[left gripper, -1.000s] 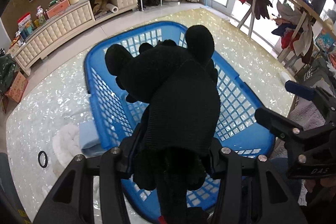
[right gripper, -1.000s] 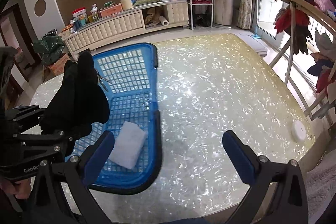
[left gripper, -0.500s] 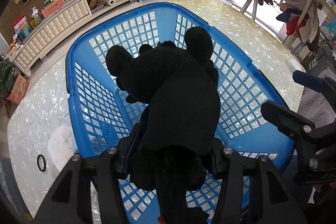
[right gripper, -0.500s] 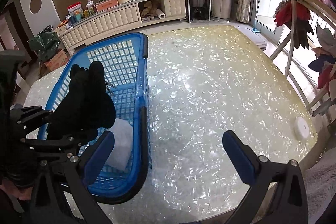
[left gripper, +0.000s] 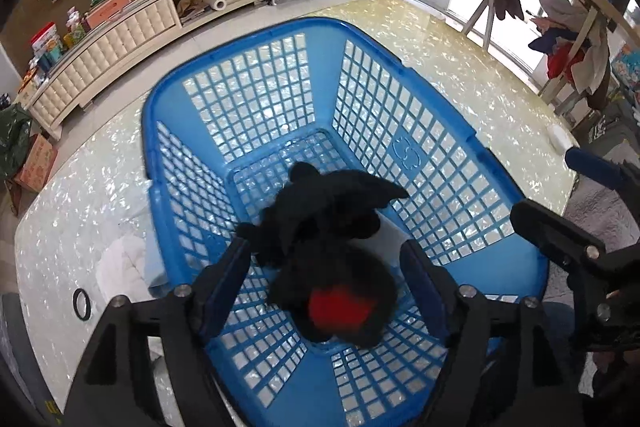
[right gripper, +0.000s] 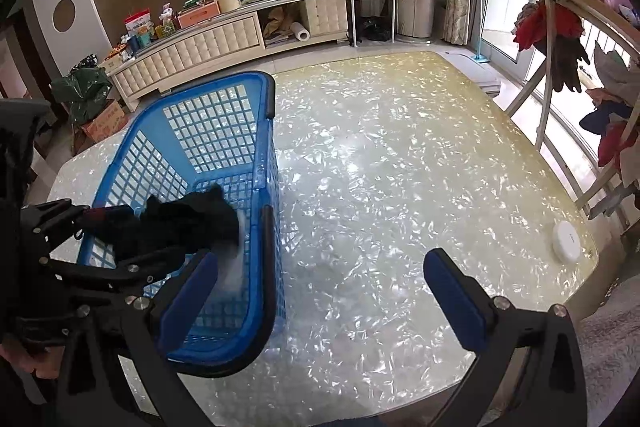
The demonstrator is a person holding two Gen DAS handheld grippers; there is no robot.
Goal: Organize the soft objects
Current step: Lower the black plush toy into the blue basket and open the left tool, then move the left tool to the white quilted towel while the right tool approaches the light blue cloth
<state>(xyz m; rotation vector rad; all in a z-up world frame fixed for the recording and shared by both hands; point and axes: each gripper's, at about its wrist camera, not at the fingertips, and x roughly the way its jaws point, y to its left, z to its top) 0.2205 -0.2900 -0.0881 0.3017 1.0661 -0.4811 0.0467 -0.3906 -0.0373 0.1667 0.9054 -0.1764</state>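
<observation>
A black plush toy [left gripper: 332,255] with a red patch lies low inside the blue lattice basket [left gripper: 248,39], partly on a white cloth [left gripper: 390,235]. My left gripper [left gripper: 324,251] hangs above it and its jaws are opening. The toy sits between the fingers, but the pads stand clear of it. In the right wrist view the toy [right gripper: 184,223] looks blurred inside the basket [right gripper: 224,79]. My right gripper [right gripper: 320,259] is open over the bare table to the right of the basket, with nothing between its fingers.
A white fluffy item [left gripper: 120,267] and a light-blue cloth [left gripper: 154,263] lie on the table left of the basket, with a black ring [left gripper: 81,303] nearby. A white round disc [right gripper: 566,241] sits near the table's right edge. A rack of clothes stands at the right.
My left jaws have spread apart and the black toy has dropped from between them into the basket. The right gripper has stayed where it was.
</observation>
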